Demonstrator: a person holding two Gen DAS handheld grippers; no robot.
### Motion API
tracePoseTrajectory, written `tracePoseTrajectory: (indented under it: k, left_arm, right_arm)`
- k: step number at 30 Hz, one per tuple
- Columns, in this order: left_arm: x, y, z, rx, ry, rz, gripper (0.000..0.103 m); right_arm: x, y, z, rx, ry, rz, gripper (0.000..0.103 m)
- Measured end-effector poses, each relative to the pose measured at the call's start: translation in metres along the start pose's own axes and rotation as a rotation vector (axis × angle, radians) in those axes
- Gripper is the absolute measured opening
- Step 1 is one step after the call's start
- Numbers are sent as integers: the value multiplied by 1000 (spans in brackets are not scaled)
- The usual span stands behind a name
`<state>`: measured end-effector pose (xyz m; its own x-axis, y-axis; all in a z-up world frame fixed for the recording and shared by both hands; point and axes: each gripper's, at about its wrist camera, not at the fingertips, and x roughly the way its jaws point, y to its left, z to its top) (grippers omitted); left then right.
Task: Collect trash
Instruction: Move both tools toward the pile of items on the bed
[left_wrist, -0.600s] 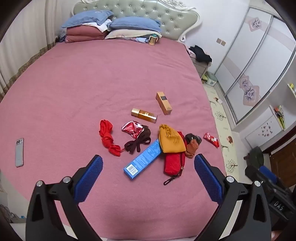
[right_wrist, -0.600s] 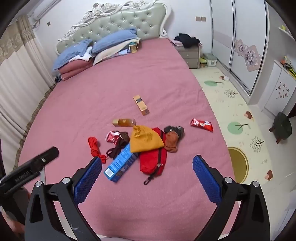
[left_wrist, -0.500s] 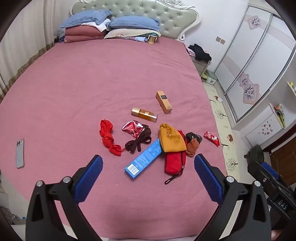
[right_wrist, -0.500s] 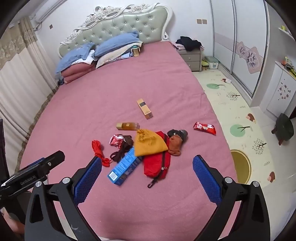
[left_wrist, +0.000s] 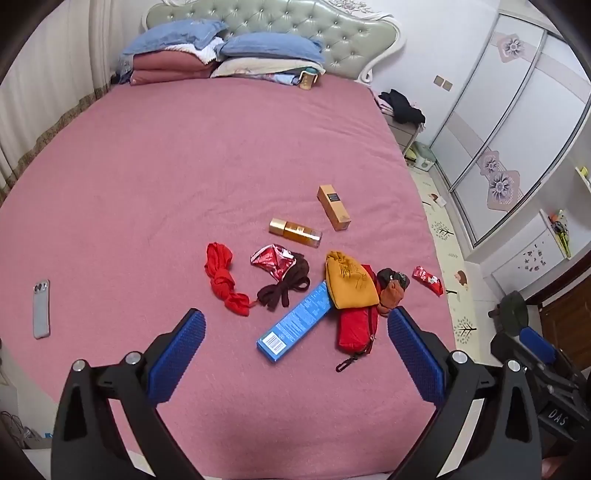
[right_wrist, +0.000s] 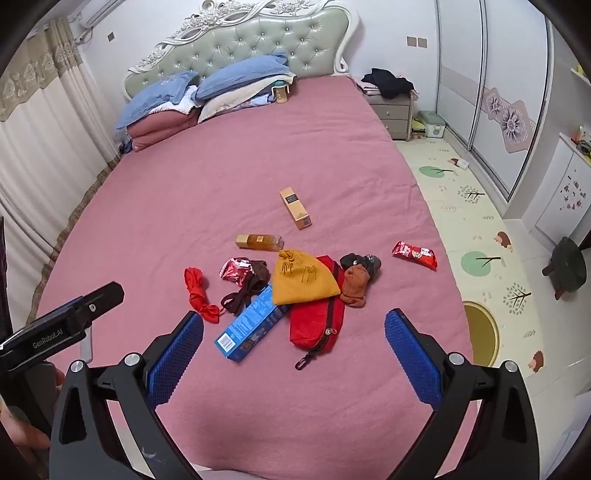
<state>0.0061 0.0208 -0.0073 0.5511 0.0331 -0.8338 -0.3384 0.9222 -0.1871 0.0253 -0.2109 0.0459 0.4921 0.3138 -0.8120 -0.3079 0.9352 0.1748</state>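
Left wrist view: the left tool (left_wrist: 295, 332) hovers over the pink bed (left_wrist: 184, 166) with its ribbed blue pads spread wide, holding nothing, likely raised high to survey the clutter. The trash lies mid-bed: a crinkly red foil wrapper (left_wrist: 273, 260) touching a dark brown cord (left_wrist: 284, 291), and a glossy red snack packet (left_wrist: 427, 280) near the bed's right edge. A flat blue carton (left_wrist: 297, 321) slips under a soft mustard pouch (left_wrist: 349, 282).

Right wrist view: the right tool (right_wrist: 293, 330) is equally wide and empty. The snack packet (right_wrist: 414, 254) lies apart from the pile; the foil wrapper (right_wrist: 234, 270) sits beside a knotted red rope (right_wrist: 197, 290). A red zip bag (right_wrist: 319, 319) lies limp beneath the pouch.
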Motion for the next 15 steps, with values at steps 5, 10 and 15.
tracePoseTrajectory:
  k: [5,10,15]
  left_arm:
    - [3,-1,-1,-6,18,-6,99]
    - [5,-2,-1,-6,28,0,99]
    - [6,-3,0,1,34,3,99]
  right_arm:
    - [4,-1,4,1,17,21,94]
    - [6,5,8,-13,26,39,94]
    - [8,9,10,-26,32,46,94]
